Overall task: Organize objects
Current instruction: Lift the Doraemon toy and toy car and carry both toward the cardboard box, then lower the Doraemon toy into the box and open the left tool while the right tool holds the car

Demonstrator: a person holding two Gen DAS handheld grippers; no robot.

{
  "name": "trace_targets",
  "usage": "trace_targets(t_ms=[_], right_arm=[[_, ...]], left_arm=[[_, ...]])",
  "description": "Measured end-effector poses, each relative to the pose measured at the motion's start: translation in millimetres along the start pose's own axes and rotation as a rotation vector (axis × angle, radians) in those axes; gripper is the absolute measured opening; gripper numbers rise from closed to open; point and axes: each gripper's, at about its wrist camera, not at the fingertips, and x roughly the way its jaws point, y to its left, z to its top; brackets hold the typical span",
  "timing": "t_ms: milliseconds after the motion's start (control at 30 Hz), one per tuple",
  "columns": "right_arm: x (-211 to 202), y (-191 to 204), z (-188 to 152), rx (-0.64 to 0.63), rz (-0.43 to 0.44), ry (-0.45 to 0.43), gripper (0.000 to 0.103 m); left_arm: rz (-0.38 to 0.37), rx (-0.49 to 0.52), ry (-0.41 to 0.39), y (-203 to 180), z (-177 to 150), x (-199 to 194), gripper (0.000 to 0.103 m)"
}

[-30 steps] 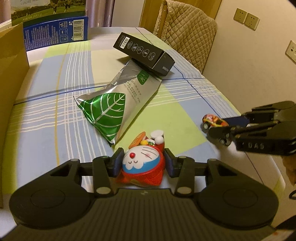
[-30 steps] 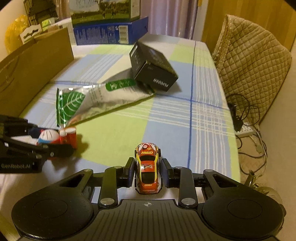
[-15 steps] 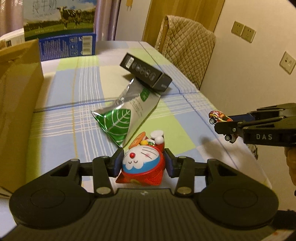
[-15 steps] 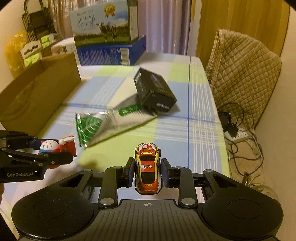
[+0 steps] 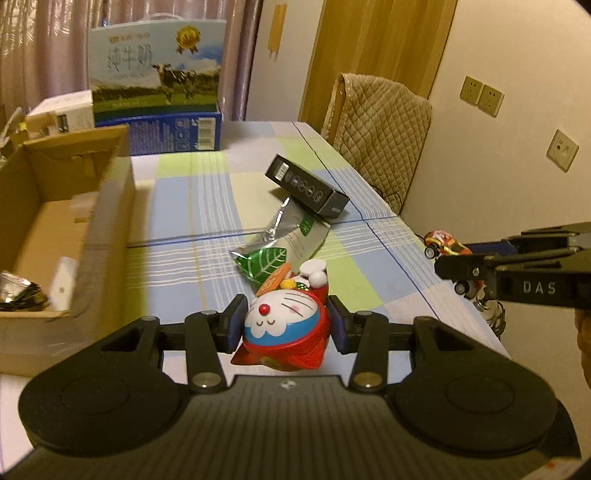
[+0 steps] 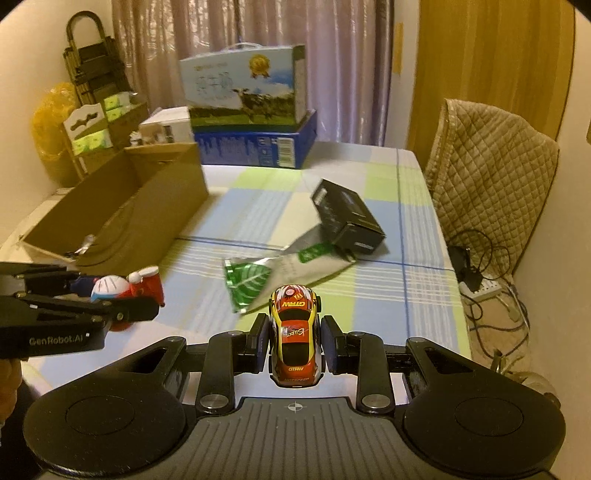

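Room around the desk

A quilted chair (image 6: 491, 173) stands at the desk's far side — wall sockets (image 5: 482, 96) above it, cables and a power strip (image 6: 484, 286) on the floor below; curtains (image 6: 221, 29) hang behind, and a folded cart (image 6: 92, 70) leans beside a yellow bag (image 6: 50, 110).

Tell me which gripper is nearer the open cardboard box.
Left. The left gripper, shut on the cat figurine, is right beside the cardboard box. The right gripper, holding the toy car, is farther out, beyond the left one.
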Motion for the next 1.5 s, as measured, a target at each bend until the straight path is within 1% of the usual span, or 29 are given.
trace_targets(t_ms=[133, 267, 533, 1100, 1500], right_arm=[[-15.0, 19.3, -4.4, -0.004, 0.015, -0.013, 0.027], [-24.2, 35.8, -8.0, -0.009, 0.032, -0.02, 0.027], [-29.2, 67.5, -9.4, -0.033, 0.065, -0.028, 0.027], [-17.2, 123.0, -1.1, -0.102, 0.144, -0.02, 0.027], [-1.5, 166.2, 6.2, -0.152, 0.212, -0.006, 0.027]], left_arm=[[0.035, 0.018, 0.003, 4.1, -2.8, -24.2, 0.04], [0.047, 0.02, -0.007, 10.7, -7.6, -46.7, 0.04], [0.082, 0.007, -0.019, 27.6, -17.4, -79.9, 0.04], [0.137, -0.024, -0.028, 66.1, -28.1, -117.6, 0.04], [0.208, -0.038, -0.033, 101.5, -29.4, -141.3, 0.04]])
